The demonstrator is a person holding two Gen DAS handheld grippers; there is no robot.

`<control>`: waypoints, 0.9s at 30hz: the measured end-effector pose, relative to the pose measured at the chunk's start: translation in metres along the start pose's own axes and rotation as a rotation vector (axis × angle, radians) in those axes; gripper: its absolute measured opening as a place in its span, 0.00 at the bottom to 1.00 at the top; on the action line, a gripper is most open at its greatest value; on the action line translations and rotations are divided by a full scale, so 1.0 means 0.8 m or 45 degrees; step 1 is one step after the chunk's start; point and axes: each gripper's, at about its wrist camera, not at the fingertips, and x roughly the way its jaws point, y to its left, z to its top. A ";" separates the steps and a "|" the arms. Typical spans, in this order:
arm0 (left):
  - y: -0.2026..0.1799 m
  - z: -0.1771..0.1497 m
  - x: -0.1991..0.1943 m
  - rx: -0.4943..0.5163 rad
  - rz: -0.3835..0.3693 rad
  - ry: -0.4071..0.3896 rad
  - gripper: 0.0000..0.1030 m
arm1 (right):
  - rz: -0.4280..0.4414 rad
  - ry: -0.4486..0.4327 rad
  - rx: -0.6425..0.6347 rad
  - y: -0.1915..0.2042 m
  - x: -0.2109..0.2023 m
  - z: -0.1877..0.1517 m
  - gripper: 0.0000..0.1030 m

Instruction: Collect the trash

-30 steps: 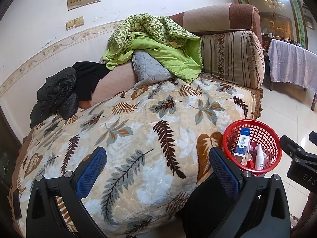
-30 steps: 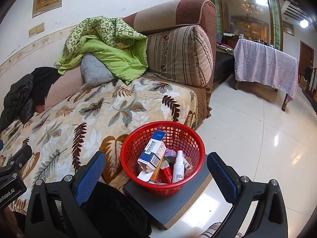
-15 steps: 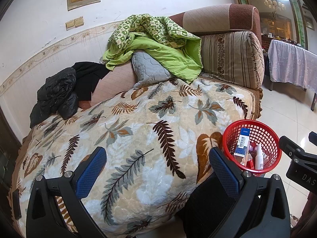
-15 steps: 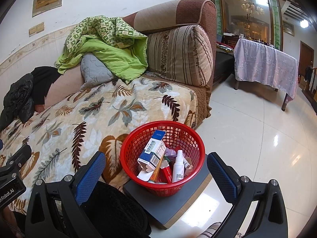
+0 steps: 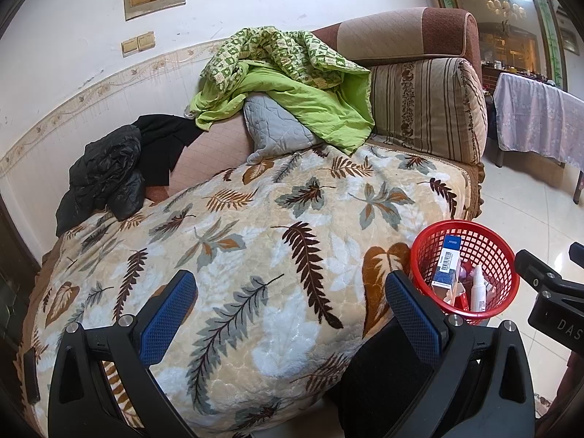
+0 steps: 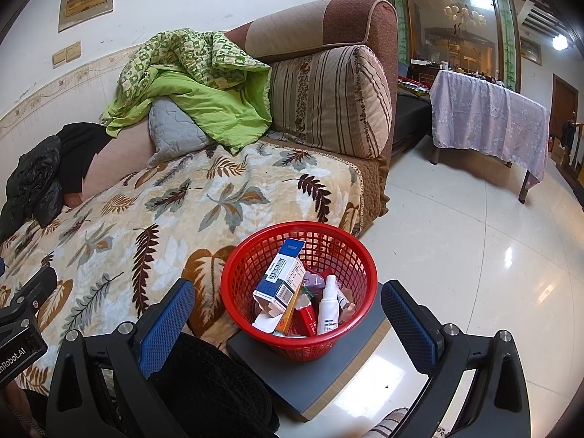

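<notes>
A red mesh basket (image 6: 233,284) stands on a grey board (image 6: 328,376) on the floor beside the sofa. It holds a blue and white box (image 6: 281,279), a white bottle (image 6: 327,308) and several other small packages. It also shows in the left wrist view (image 5: 507,273). My right gripper (image 6: 288,314) is open and empty, hanging just above and in front of the basket. My left gripper (image 5: 292,310) is open and empty over the leaf-patterned blanket (image 5: 255,241).
A green quilt (image 5: 288,84), a grey pillow (image 5: 273,131) and black clothes (image 5: 120,168) lie at the sofa's back. A striped cushion (image 6: 328,98) forms the armrest. A cloth-covered table (image 6: 489,116) stands across the shiny tile floor (image 6: 474,255). A black cushion (image 6: 208,387) lies below.
</notes>
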 end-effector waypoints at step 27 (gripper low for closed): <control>0.000 -0.001 -0.001 -0.007 0.006 -0.001 1.00 | 0.003 0.002 0.001 -0.001 0.001 0.000 1.00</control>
